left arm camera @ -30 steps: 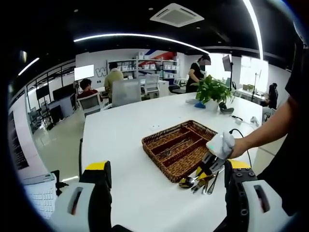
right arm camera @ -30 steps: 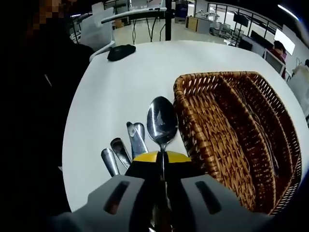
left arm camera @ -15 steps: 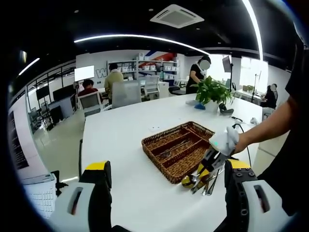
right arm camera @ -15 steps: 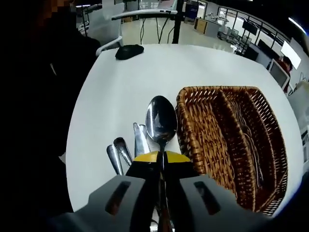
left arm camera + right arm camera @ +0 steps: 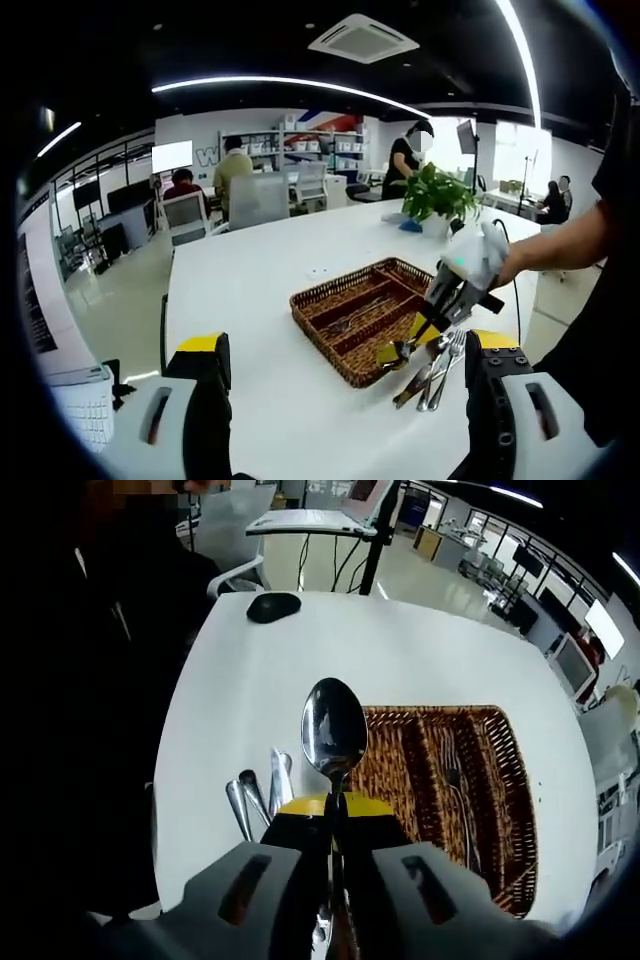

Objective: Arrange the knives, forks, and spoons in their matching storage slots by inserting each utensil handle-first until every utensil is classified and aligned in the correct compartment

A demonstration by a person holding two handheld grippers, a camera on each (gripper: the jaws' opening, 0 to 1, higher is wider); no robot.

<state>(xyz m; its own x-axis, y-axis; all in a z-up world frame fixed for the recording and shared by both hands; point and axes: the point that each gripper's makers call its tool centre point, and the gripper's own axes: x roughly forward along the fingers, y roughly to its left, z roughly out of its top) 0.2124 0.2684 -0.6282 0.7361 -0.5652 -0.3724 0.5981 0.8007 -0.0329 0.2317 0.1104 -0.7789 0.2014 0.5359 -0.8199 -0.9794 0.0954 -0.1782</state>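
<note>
In the left gripper view, the left gripper [image 5: 345,400] hangs with jaws wide apart, holding nothing, above the white table [image 5: 250,300]. Right of it, the woven cutlery basket [image 5: 365,310] sits with a few utensils in its slots. In the right gripper view, the right gripper [image 5: 335,825] is clamped on a polished steel spoon [image 5: 334,726], bowl pointing forward, above loose utensils [image 5: 262,790] beside the basket.

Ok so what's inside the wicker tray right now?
The wicker tray has long compartments. A fork lies in one, with other cutlery visible in the left gripper view. The spoon held by the right tool hides part of the tray's near side.
</note>
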